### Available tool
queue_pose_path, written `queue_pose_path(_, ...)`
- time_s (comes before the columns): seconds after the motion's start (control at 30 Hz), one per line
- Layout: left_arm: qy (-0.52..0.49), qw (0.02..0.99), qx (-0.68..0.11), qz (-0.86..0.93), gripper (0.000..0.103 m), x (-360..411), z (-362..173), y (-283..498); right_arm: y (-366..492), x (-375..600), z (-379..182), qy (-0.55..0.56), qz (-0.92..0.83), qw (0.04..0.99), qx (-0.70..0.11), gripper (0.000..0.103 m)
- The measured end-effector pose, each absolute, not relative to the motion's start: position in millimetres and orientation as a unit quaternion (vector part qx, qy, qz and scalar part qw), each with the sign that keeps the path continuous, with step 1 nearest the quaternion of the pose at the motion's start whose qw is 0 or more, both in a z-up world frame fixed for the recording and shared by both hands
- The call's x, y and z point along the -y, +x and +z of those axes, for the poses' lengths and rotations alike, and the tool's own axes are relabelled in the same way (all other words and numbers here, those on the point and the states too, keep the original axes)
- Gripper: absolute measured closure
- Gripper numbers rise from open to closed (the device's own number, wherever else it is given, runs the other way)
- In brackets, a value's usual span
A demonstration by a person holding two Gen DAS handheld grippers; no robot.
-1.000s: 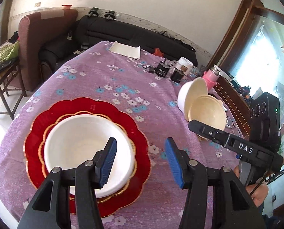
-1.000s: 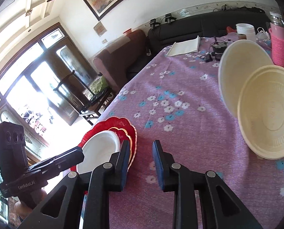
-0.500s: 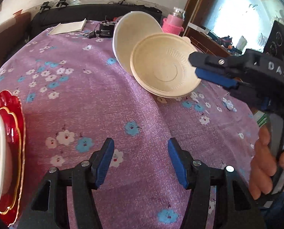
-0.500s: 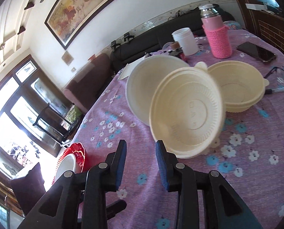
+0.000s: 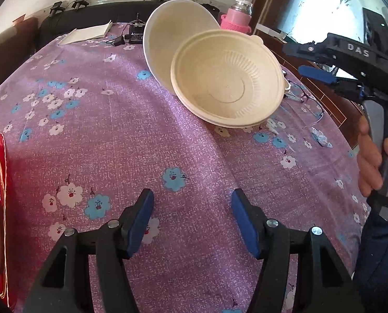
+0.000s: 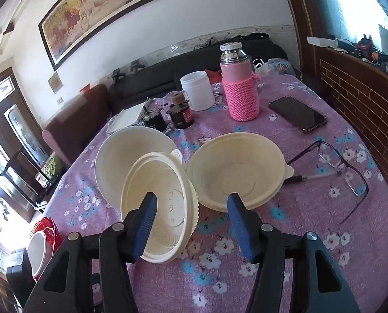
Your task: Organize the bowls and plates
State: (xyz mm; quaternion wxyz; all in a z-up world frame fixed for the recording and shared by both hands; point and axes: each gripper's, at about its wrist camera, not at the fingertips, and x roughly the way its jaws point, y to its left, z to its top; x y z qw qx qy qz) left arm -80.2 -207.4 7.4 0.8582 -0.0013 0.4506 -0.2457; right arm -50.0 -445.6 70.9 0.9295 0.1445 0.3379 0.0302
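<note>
Right wrist view: both grippers, right gripper (image 6: 191, 223) and left gripper (image 5: 191, 220), have swung from the red plate (image 6: 46, 228) to the tilted bowl (image 6: 160, 219), jaws just widened, open and empty, ready to grasp.

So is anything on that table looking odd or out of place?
Yes: two cream bowls stand tipped on their edges, leaning together beside an upright bowl. Nothing looks spilled or broken.

Left wrist view: low over the table (image 5: 131, 135), angled down, facing the tilted ribbed bowl (image 5: 227, 83) from its open side, near. Right wrist view: higher, facing the ribbed bowl (image 6: 160, 208) from behind, closer still. Shared: ribbed bowl, pink flask (image 5: 237, 18) (image 6: 242, 94) beyond it, floral cloth.
</note>
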Motion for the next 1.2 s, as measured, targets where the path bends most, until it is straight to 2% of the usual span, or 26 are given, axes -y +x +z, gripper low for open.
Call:
queue_pose_path(0.1, -0.002, 0.858, -0.451, -0.247, 0.041, 207.0, 7.0, -80.5, -32.9, 442.5, 51.7, 0.141, 0.025, 0.921, -0.363, 0.043)
queue_pose_path(0.13, -0.004, 0.858, -0.451, -0.248, 0.041, 206.6, 6.9, -80.5, -30.2, 441.7, 44.9, 0.145, 0.029, 0.918, -0.367, 0.046)
queue_pose_path(0.17, -0.006, 0.857, -0.451, -0.249, 0.041, 205.9, 6.8, -80.4, -29.4, 443.2, 39.5, 0.156, 0.028, 0.915, -0.372, 0.069)
queue_pose_path(0.2, -0.008, 0.857, -0.451, -0.249, 0.041, 205.7, 6.9, -80.1, -29.2, 445.6, 33.9, 0.172, 0.031, 0.907, -0.384, 0.082)
queue_pose_path(0.23, -0.010, 0.857, -0.451, -0.249, 0.041, 205.3, 6.8, -79.8, -30.7, 449.0, 29.7, 0.198, 0.044, 0.897, -0.392, 0.090)
queue_pose_path(0.33, -0.013, 0.857, -0.450, -0.250, 0.041, 204.2, 7.2, -80.2, -46.0, 455.8, 25.0, 0.265, 0.072, 0.878, -0.393, 0.090)
queue_pose_path(0.5, -0.022, 0.860, -0.444, -0.252, 0.041, 199.8, 8.9, -81.0, -89.8, 452.6, 15.9, 0.362, 0.125, 0.830, -0.405, 0.089)
queue_pose_path(0.6, -0.025, 0.860, -0.441, -0.256, 0.041, 197.4, 9.8, -82.1, -110.6, 441.1, 14.7, 0.343, 0.124, 0.826, -0.429, 0.089)
queue_pose_path(0.63, -0.025, 0.860, -0.440, -0.256, 0.041, 197.4, 10.0, -82.4, -116.7, 438.1, 19.2, 0.311, 0.106, 0.842, -0.428, 0.085)
queue_pose_path(0.73, -0.024, 0.861, -0.439, -0.257, 0.041, 195.8, 10.2, -83.0, -126.9, 448.2, 28.2, 0.281, 0.073, 0.869, -0.402, 0.058)
queue_pose_path(0.77, -0.024, 0.861, -0.438, -0.257, 0.041, 195.1, 10.5, -83.4, -128.6, 455.4, 29.4, 0.287, 0.069, 0.872, -0.391, 0.055)
queue_pose_path(0.97, -0.024, 0.859, -0.442, -0.255, 0.041, 195.3, 8.7, -82.7, -125.9, 473.0, 37.0, 0.247, 0.012, 0.906, -0.344, 0.053)
queue_pose_path(1.03, -0.023, 0.859, -0.443, -0.254, 0.041, 196.5, 8.5, -82.6, -126.2, 479.4, 30.7, 0.264, 0.014, 0.908, -0.326, 0.052)
queue_pose_path(1.13, -0.021, 0.860, -0.444, -0.252, 0.041, 198.0, 8.2, -82.1, -126.0, 487.7, 23.5, 0.274, -0.003, 0.912, -0.305, 0.045)
queue_pose_path(1.2, -0.020, 0.860, -0.444, -0.252, 0.041, 198.1, 7.9, -81.8, -126.0, 491.4, 21.7, 0.276, -0.001, 0.915, -0.294, 0.045)
